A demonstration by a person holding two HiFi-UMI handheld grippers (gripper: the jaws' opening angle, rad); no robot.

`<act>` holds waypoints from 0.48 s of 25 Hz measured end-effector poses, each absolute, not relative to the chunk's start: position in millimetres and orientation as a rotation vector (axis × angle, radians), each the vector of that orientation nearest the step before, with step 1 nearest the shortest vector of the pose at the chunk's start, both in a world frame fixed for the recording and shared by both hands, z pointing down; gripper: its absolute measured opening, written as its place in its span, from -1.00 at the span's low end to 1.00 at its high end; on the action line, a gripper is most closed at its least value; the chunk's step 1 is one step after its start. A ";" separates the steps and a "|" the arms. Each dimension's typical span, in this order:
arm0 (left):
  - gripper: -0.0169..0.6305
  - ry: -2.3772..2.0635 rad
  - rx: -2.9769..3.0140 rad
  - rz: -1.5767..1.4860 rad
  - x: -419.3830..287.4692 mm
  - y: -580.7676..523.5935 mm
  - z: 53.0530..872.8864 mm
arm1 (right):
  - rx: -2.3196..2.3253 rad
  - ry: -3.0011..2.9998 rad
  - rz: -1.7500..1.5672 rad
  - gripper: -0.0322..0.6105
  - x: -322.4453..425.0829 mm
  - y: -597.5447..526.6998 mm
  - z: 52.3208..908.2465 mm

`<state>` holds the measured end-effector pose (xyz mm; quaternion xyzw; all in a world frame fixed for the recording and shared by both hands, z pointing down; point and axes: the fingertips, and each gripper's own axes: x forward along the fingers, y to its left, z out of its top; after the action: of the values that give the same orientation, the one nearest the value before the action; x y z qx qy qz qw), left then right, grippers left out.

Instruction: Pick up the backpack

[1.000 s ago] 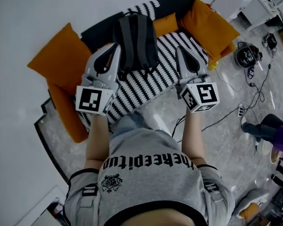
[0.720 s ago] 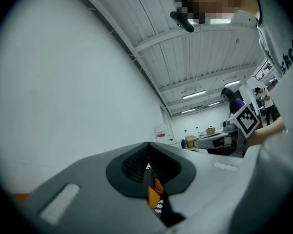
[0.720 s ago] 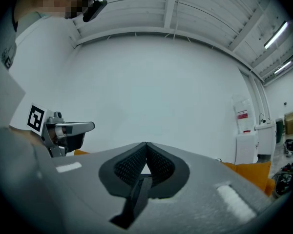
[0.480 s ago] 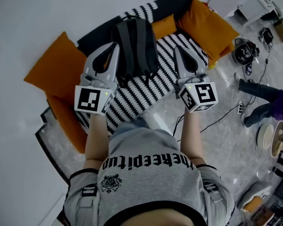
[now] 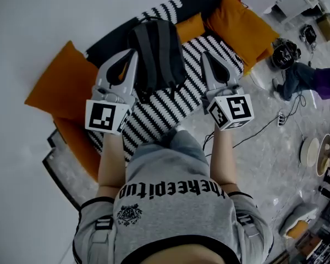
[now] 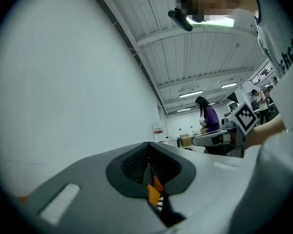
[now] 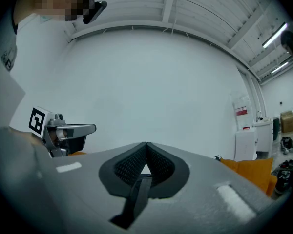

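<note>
Far left, an orange cushion (image 5: 58,84) leans on the end of the striped sofa (image 5: 170,106), and that's the edge of my working area. Next in, my left gripper (image 5: 134,53): jaws pressed together at the tips, nothing between them, only a sliver of orange and stripes showing through the gap lower down. It hangs just beside the left edge of the dark backpack (image 5: 157,48), not touching as far as I can tell.

The backpack itself sits on the sofa seat against the black backrest, strap side facing me, squarely between my two grippers.

On its other side, my right gripper (image 5: 204,54): jaws fully together, empty, pointing roughly level at the white wall beyond, tip just off the bag's right edge. Past that, a second orange cushion (image 5: 242,23), then the floor with its cables.

So I judge this as the approach: both grippers flank the bag, no grip made yet. Next I'd need to open at least one pair of jaws, drop onto a strap or the top handle, close firmly, then lift. The fabric is soft, so a shallow pinch could slip.
</note>
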<state>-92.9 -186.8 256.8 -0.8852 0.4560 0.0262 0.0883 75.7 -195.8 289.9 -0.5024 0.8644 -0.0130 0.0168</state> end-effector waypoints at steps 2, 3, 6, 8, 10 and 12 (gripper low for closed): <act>-0.90 1.343 -2.648 0.078 -91.9 -191.3 262.0 | -1.569 2.688 -0.052 -0.89 74.6 -199.6 294.6; -0.90 1.339 -2.654 0.078 -91.2 -193.9 264.2 | -1.572 2.689 -0.058 -0.89 74.2 -201.9 296.7; -0.90 1.340 -2.666 0.081 -87.6 -200.3 267.2 | -1.570 2.703 -0.071 -0.89 74.0 -208.4 299.7; -0.90 1.341 -2.670 0.082 -84.0 -203.8 268.6 | -1.563 2.715 -0.078 -0.89 75.2 -212.9 301.7; -0.90 1.348 -2.670 0.084 -81.4 -210.1 269.4 | -1.555 2.727 -0.090 -0.89 76.9 -220.5 304.7; -0.90 1.370 -2.667 0.085 -81.4 -218.0 269.5 | -1.536 2.748 -0.109 -0.89 76.8 -231.1 308.1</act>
<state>-81.4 -218.0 269.5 -0.8869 0.4556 0.0281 0.0709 76.8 -231.1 308.1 -0.4877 0.8723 -0.0346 -0.0045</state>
